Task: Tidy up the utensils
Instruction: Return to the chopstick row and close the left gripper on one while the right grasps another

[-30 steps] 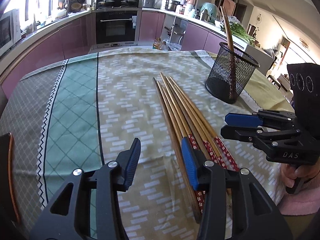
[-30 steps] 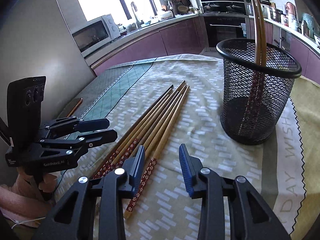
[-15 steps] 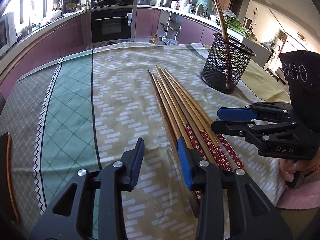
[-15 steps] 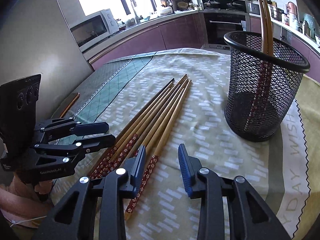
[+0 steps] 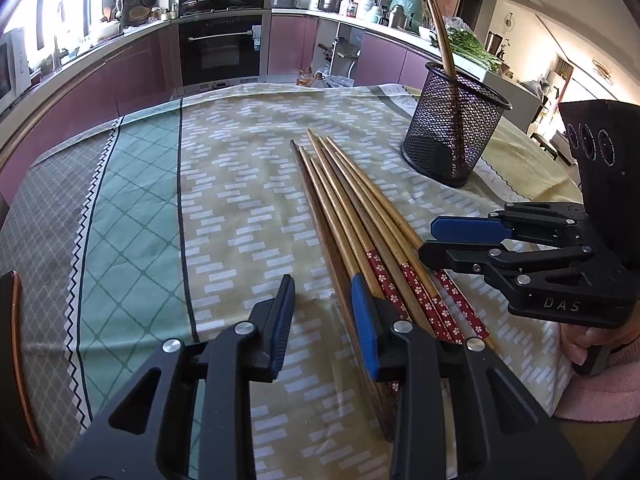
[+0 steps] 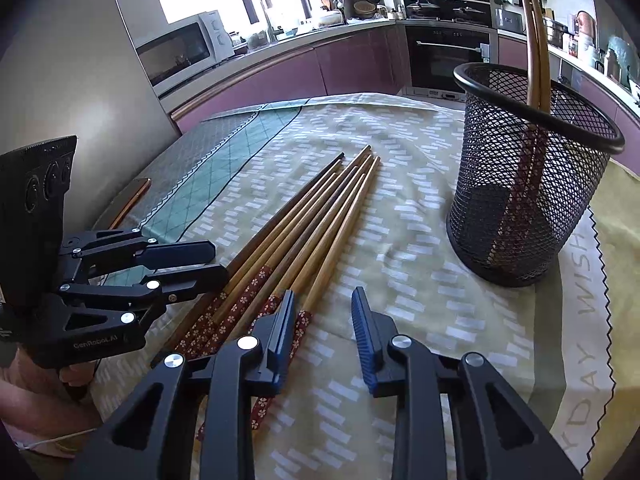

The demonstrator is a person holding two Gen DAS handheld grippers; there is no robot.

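Chopsticks, ends hidden under left hand-held gripper

Left gripper: jaws closing, nothing between them. Bare tablecloth ahead and off to its left, open run to the far table edge. Just right of its right finger, the bundle of chopsticks lies flat, running forward. Further right, the right gripper hangs over the chopstick handles.

Right gripper: jaws closing on air, bare cloth beneath. Chopsticks pass under its left finger. Ahead-right stands the mesh cup, upright, two chopsticks leaning out of it. Clear cloth between gripper and cup.
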